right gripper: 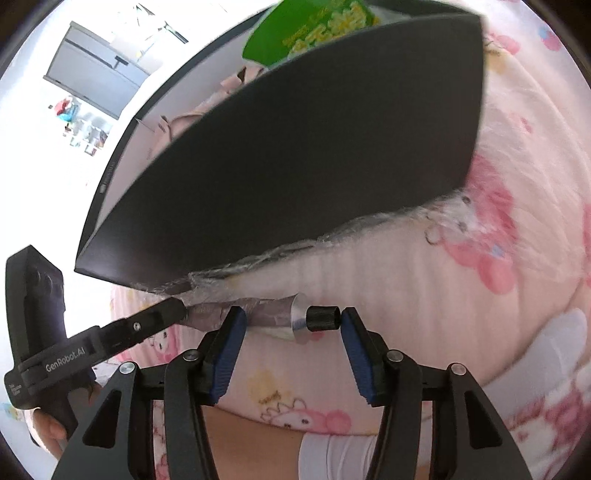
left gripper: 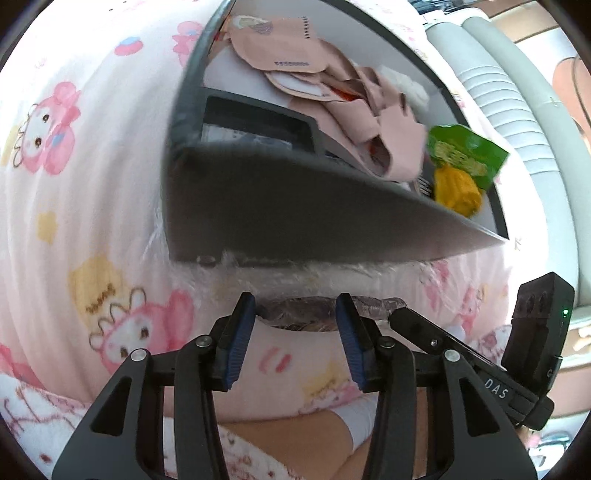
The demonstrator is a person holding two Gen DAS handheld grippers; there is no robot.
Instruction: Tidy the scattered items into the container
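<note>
A crumpled, dark-printed tube (left gripper: 295,314) (right gripper: 266,314) with a silver shoulder and a black cap (right gripper: 324,319) lies on the pink cartoon sheet, at the foot of the dark grey box (left gripper: 295,206) (right gripper: 295,166). My left gripper (left gripper: 295,326) (right gripper: 177,310) is open, its fingertips straddling the tube's crimped end lengthwise. My right gripper (right gripper: 291,325) (left gripper: 397,314) is open over the cap end. The cap sits between its pads, close to the right one, and the tube body runs behind the left finger. Neither pair of pads presses on the tube.
The box holds pink paper packets (left gripper: 295,62), a green snack bag (left gripper: 469,151) (right gripper: 310,29) and a yellow item (left gripper: 458,188). Crinkled clear film (left gripper: 258,277) (right gripper: 369,229) pokes out under the box. A person's bare leg (left gripper: 295,439) lies under both grippers. A ribbed pale cushion (left gripper: 498,92) is at the right.
</note>
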